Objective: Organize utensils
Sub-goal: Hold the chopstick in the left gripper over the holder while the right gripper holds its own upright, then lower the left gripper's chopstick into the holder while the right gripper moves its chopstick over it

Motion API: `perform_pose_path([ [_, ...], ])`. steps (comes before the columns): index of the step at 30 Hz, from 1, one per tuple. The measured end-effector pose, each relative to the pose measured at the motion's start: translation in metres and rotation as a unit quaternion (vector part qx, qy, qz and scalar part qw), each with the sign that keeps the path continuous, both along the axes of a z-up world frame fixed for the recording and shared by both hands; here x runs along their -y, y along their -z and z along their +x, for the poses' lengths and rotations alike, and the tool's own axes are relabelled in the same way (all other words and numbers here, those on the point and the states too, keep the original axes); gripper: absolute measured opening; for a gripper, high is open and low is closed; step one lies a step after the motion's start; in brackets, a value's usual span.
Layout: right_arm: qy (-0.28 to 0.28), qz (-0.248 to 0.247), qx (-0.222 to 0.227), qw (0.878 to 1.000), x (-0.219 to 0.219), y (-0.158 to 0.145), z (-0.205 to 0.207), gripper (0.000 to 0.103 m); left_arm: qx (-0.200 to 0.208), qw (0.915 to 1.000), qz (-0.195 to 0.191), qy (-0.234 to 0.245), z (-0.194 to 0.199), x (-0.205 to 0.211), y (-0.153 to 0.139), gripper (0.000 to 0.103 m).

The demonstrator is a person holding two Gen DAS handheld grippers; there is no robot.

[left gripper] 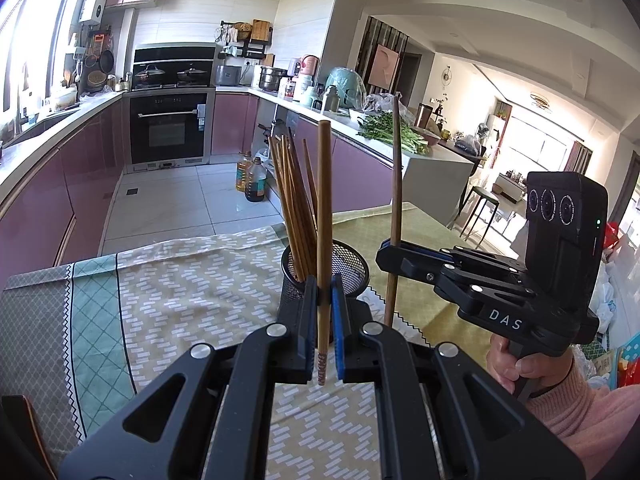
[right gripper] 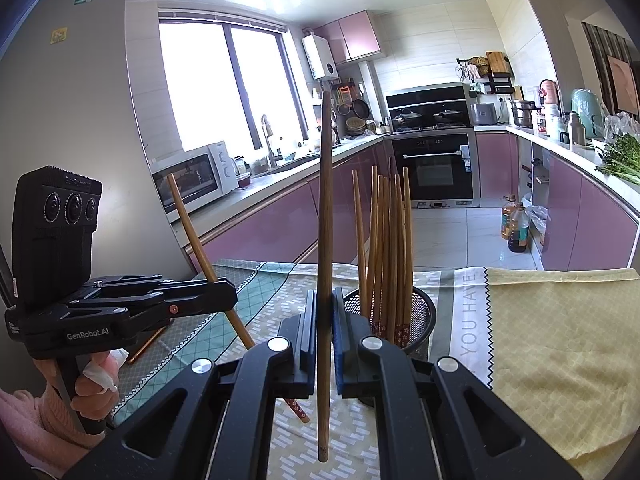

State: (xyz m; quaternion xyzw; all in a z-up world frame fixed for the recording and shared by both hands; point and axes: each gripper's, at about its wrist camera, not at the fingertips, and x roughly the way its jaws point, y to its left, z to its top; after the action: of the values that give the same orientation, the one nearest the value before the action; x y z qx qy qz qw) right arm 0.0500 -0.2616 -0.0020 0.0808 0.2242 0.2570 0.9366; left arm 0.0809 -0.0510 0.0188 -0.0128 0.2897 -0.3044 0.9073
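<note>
A black mesh holder (left gripper: pixel 352 270) stands on the table with several wooden chopsticks (left gripper: pixel 294 204) upright in it; it also shows in the right wrist view (right gripper: pixel 420 312). My left gripper (left gripper: pixel 325 300) is shut on one chopstick (left gripper: pixel 325 208), held upright just in front of the holder. My right gripper (right gripper: pixel 325 308) is shut on another chopstick (right gripper: pixel 325 216), upright beside the holder. In the left wrist view the right gripper (left gripper: pixel 390 254) is to the right of the holder. In the right wrist view the left gripper (right gripper: pixel 224 296) is to the left, its chopstick (right gripper: pixel 192 232) tilted.
The table wears a green and yellow patterned cloth (left gripper: pixel 180 292) and a yellow cloth (right gripper: pixel 560 340). Beyond it is a kitchen floor with oil bottles (left gripper: pixel 252 178), pink cabinets (left gripper: pixel 48 200), an oven (left gripper: pixel 170 128) and a counter with greens (left gripper: pixel 392 132). A stool (left gripper: pixel 482 208) stands at right.
</note>
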Motion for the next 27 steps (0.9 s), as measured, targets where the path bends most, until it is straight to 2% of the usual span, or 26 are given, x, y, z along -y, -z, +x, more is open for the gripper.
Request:
perform_pose_path([
  [27, 0.002, 0.000, 0.013, 1.000, -0.006, -0.007, 0.004, 0.006, 0.014, 0.9999, 0.005, 0.007, 0.004, 0.009, -0.013, 0.008],
])
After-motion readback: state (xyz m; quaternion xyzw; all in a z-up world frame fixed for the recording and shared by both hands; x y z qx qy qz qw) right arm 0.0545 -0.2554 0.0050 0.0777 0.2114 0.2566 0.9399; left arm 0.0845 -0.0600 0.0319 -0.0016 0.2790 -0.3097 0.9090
